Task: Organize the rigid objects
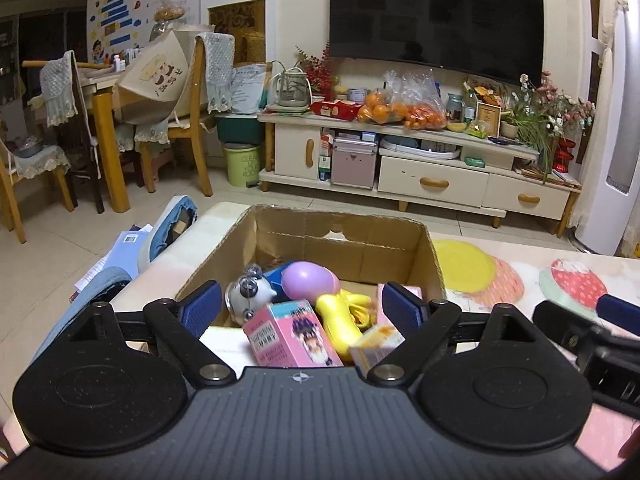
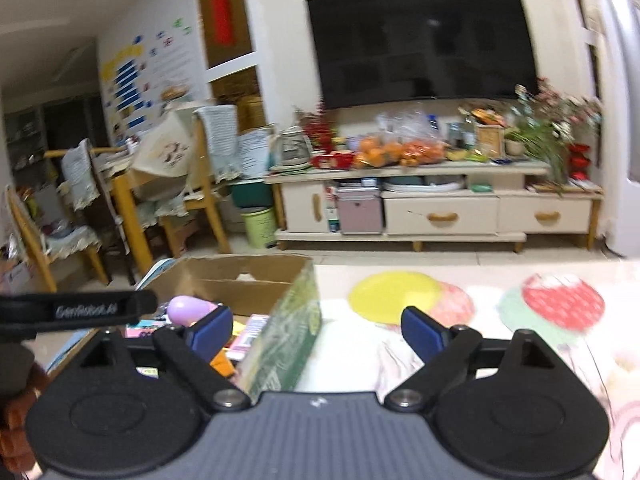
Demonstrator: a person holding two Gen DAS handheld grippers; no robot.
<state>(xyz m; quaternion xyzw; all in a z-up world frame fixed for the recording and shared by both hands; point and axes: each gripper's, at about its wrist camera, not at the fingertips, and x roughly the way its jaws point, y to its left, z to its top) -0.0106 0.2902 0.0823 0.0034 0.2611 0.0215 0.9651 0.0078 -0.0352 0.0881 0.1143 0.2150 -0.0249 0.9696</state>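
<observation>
Hovering left gripper: jaws spread wide, empty, above toys in the cardboard box.
Right gripper: jaws apart, empty, straddling the box's corner.

Matt cardboard box, glossy plastic egg, wooden chairs

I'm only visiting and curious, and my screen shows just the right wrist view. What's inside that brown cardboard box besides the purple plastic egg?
Observer: The left wrist view looks into the brown cardboard box: a grey-and-white toy figure with round glasses lies beside the purple plastic egg.
Operator: Anything yellow in there?
Observer: Yes, a yellow plastic toy lies just right of a pink printed carton.
Operator: Is the other gripper holding any of it?
Observer: No, the left gripper stands wide open, gripping nothing.
</observation>
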